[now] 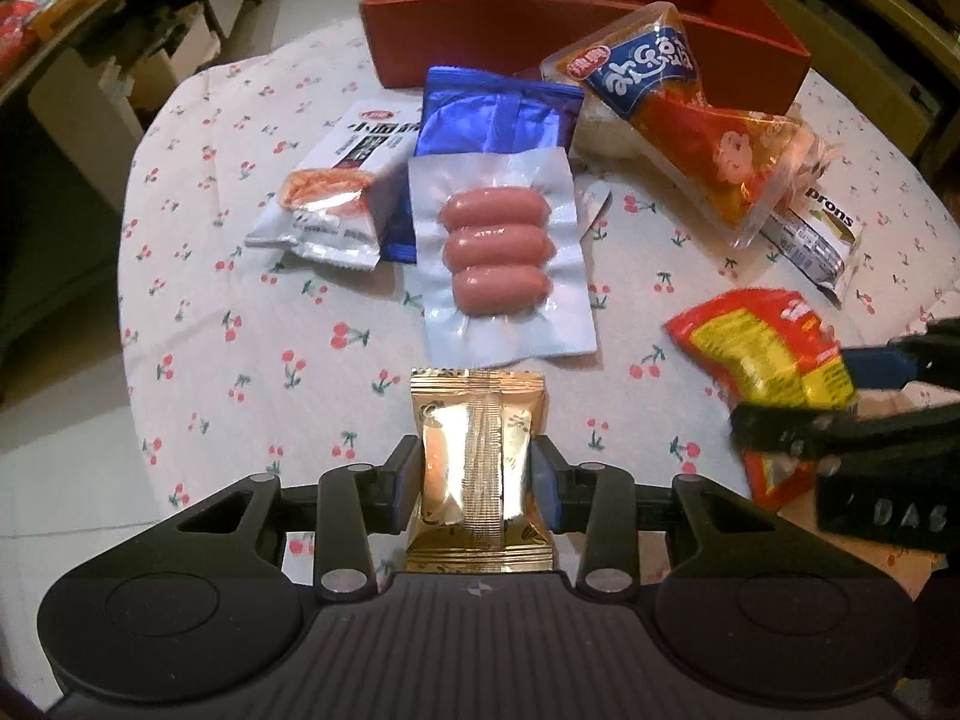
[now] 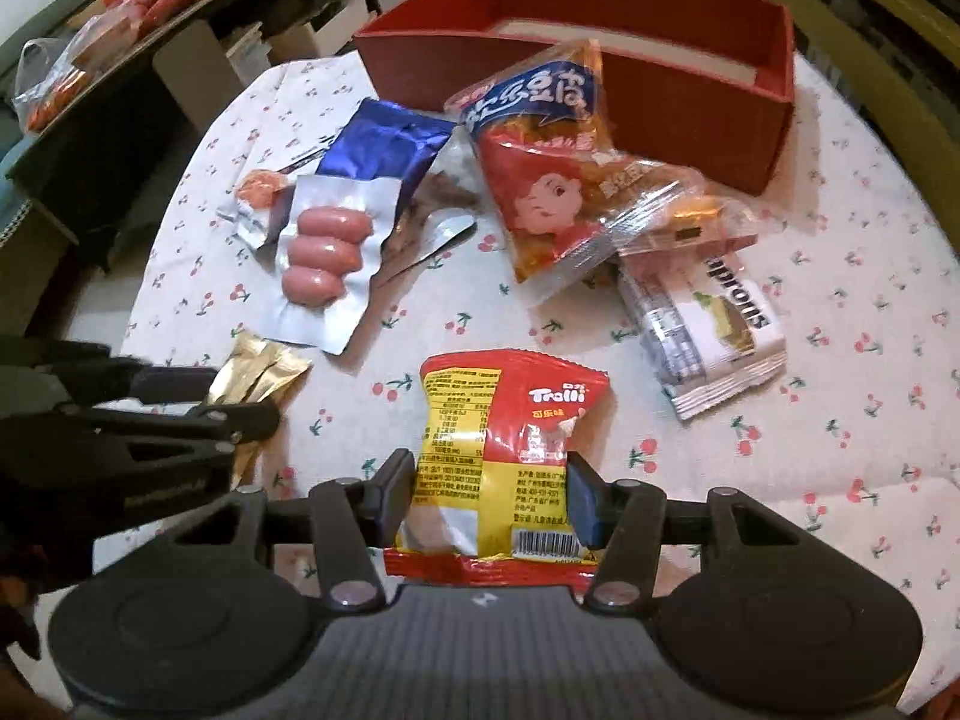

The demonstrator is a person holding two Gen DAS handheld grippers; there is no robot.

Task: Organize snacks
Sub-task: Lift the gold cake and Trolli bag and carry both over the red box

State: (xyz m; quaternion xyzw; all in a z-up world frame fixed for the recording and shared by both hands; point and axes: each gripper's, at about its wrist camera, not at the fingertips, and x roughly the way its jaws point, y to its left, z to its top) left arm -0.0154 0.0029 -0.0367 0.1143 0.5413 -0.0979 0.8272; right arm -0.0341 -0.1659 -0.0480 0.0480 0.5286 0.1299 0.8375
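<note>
Gold foil catches the light between the left gripper's point(image 1: 477, 474) dark pads: a small, crinkled gold foil sachet point(image 1: 477, 468) with a flat seam down its middle is pinched at both sides, its lower edge cut off behind the gripper body. The right gripper point(image 2: 491, 483) likewise clamps a glossy red-and-yellow Trolli packet point(image 2: 501, 468) at its sides; the packet's bottom seam disappears behind the ribbed grey housing. Each tool shows at the other view's edge, blurred and partly out of frame.

Both packets are held over a round table under a white cloth printed with small red cherries point(image 1: 240, 360). Farther back on it lies a flat, clear vacuum pouch holding three smooth pink sausages point(image 1: 498, 252) side by side. It overlaps a shiny blue foil bag point(image 1: 498, 114), most of which is covered. To the left is a white-and-silver snack packet point(image 1: 336, 198) with dark print too blurred to read. On the right side, a crumpled transparent bag with a blue-and-red label and a cartoon face point(image 2: 540, 180) leans against the front wall of an open-topped rectangular red box point(image 2: 690, 102); what lies beneath the bag is hard to make out. Near it sits a white wrapper with dark lettering point(image 2: 714, 324), its text only partly legible. Whether the box holds anything cannot be judged, as its floor is hidden by the front wall. Dim shelving with more packets fills the upper left background.
</note>
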